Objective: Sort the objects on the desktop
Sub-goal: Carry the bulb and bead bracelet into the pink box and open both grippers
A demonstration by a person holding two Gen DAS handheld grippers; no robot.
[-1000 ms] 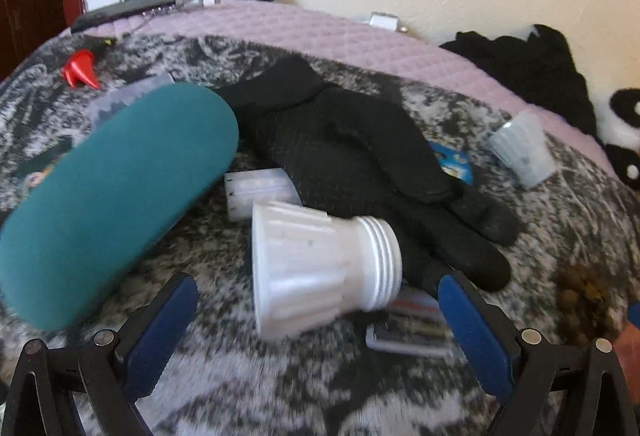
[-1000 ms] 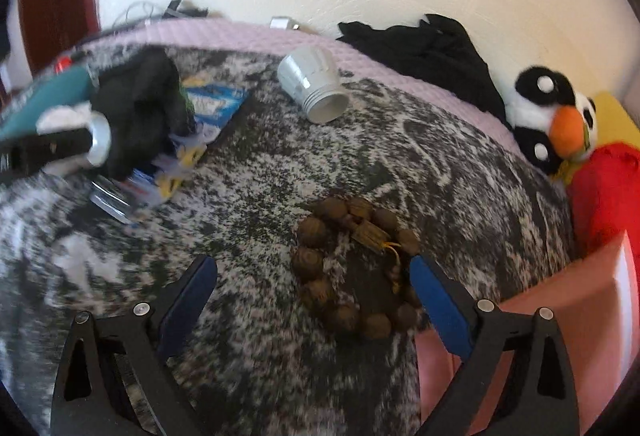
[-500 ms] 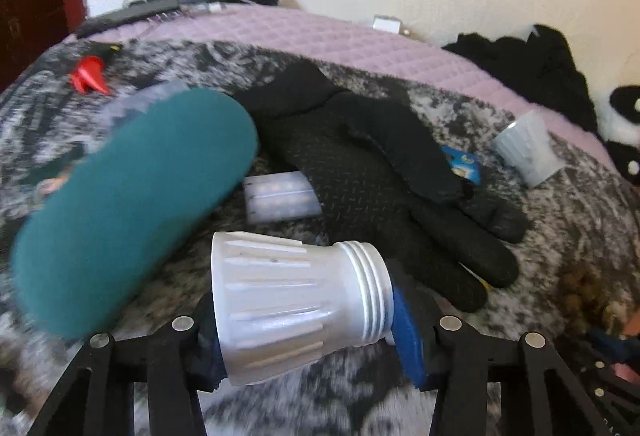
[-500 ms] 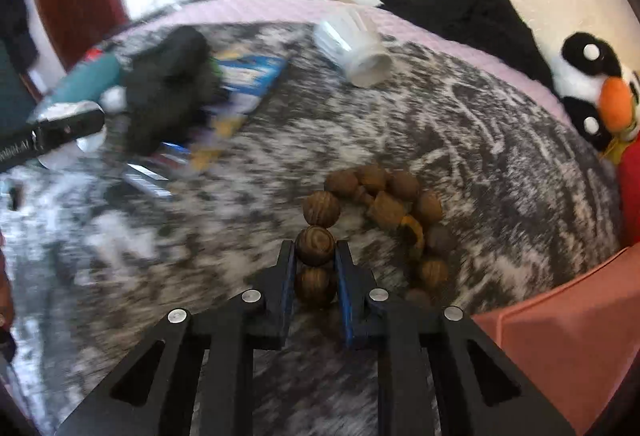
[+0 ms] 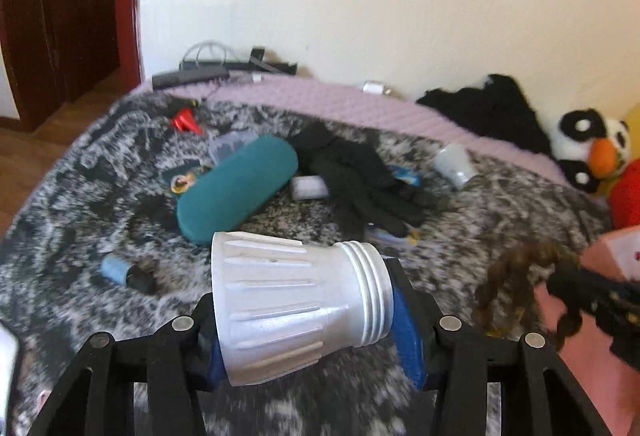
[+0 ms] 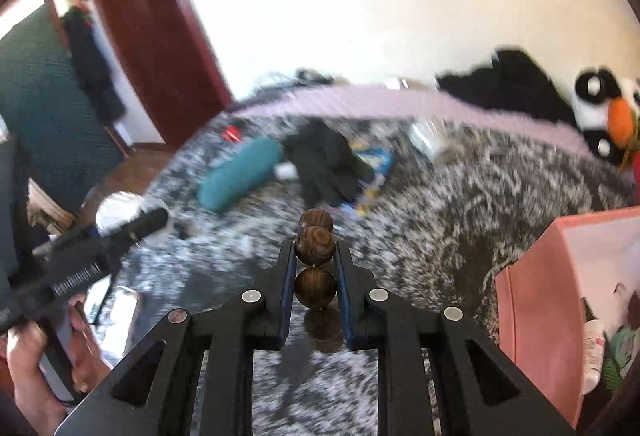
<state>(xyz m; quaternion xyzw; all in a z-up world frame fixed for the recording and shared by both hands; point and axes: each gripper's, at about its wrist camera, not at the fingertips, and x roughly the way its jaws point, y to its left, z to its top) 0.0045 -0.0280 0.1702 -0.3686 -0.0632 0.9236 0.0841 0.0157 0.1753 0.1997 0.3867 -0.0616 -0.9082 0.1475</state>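
Both tools have risen off the bed since the earlier frame. We see the left tool (image 5: 310, 320) clamped on the white cup (image 5: 296, 310) and the right tool (image 6: 316, 276) clamped on the bead bracelet (image 6: 315, 264), both clear of the blanket (image 5: 460, 228), near the pink box (image 6: 536, 300) at the bed's right edge.

White ribbed lamp housing (image 5: 296, 312), lying sideways, threaded neck to the right, clamped clear of the mottled blanket (image 5: 72, 195). Wooden bead bracelet (image 6: 315, 262), brown grained spheres, pinched likewise, its loop hanging blurred above the blanket.
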